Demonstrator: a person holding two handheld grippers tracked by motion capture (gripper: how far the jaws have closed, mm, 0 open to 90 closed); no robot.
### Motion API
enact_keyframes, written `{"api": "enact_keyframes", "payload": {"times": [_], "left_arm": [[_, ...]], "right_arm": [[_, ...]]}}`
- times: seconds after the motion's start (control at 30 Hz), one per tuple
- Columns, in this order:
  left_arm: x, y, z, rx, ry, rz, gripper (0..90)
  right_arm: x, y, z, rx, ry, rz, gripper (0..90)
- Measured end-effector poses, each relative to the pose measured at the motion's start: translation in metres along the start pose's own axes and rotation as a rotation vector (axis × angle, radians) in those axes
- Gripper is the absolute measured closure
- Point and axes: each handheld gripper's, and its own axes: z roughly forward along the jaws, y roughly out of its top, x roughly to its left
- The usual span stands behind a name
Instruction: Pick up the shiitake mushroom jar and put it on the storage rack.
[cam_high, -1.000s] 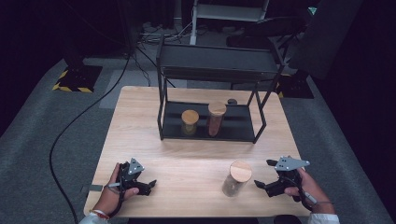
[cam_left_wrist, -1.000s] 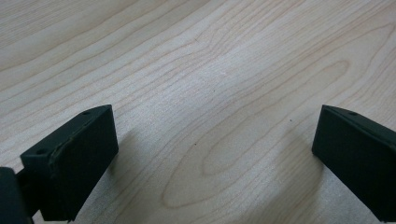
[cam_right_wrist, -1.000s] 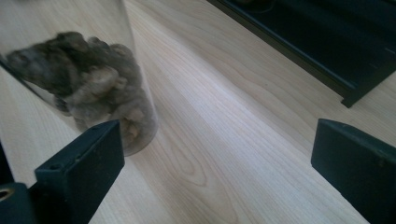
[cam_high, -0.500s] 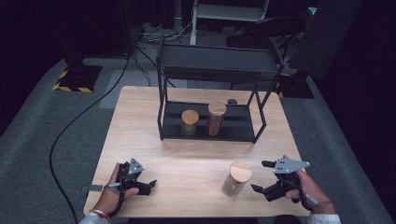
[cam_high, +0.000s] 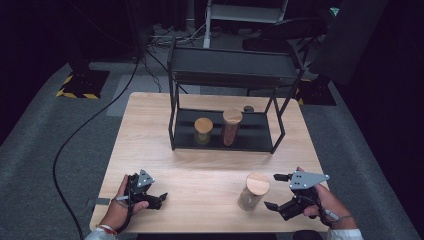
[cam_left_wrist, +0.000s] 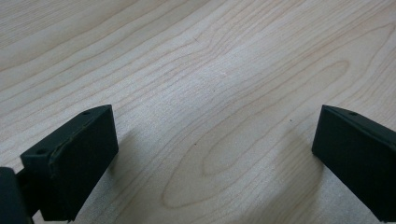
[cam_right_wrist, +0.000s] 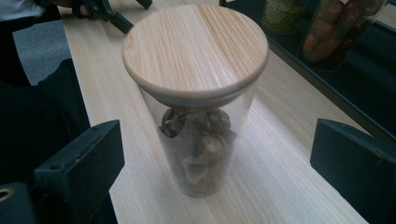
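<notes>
At seven o'clock on the wooden table (cam_high: 150, 125), the left gripper (cam_high: 159, 199) rests with jaws spread over bare wood. At five o'clock the lidded glass jar of walnuts (cam_high: 253, 192) stands upright, just before the right gripper (cam_high: 272, 191), jaws wide apart, gripping nothing.
</notes>
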Motion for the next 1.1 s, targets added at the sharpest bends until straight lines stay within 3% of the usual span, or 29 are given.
{"api": "enact_keyframes", "payload": {"times": [0.7,1.1], "left_arm": [[0.0,0.0,0.0,0.0,0.0,0.0,0.0],[0.0,0.0,0.0,0.0,0.0,0.0,0.0]], "right_arm": [[0.002,0.014,0.014,-0.011,0.043,-0.009,3.0],[0.005,0.02,0.024,-0.007,0.04,0.007,4.2]]}}
